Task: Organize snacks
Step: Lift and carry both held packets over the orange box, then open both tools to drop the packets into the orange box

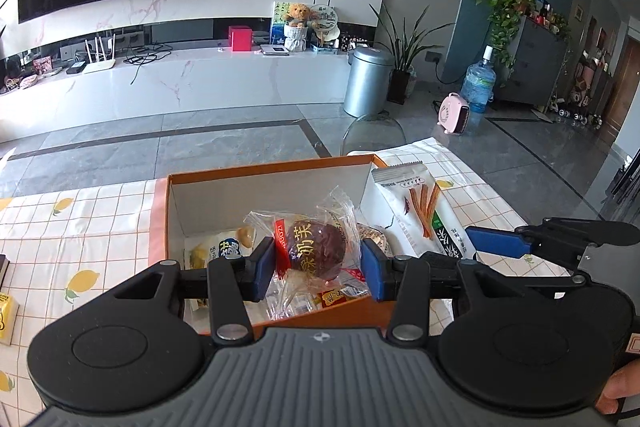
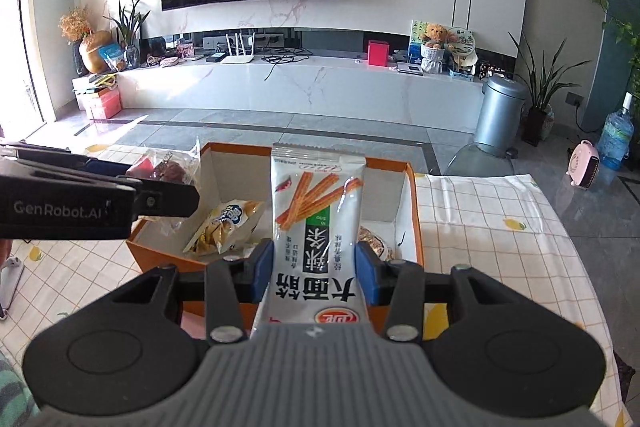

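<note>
Left gripper [image 1: 318,263] pinches a clear-wrapped brown cake [image 1: 316,251] by its sides, held over the open orange box [image 1: 256,173]. My right gripper [image 2: 314,271] clamps a white packet of spicy sticks [image 2: 316,211] upright, its top leaning over the box's near wall.

Step in hand, as I judge it: both snacks are being carried into the box, neither yet let go. The box sits on the lemon-print tablecloth [image 1: 100,211] and already holds a pale yellow chip bag [image 2: 224,227] and a small round wrapped item [image 2: 372,241] by the right-hand wall.

Next move, my guess: lower each snack onto bare floor of the box, then spread the fingers. The packet is tall and may want laying flat. The two grippers are near each other, so I'd set one down at a time.

View differences:
- Left wrist view shows more wrappers under the cake, small red-and-yellow sachets [image 1: 340,293], hidden from the other side. It also catches a yellow pack [image 1: 6,311] at the table's left edge.
- Right wrist view shows the packet's printed face and the box's far-right corner; the cake [image 2: 168,169] is half hidden there behind my left gripper's body.
</note>
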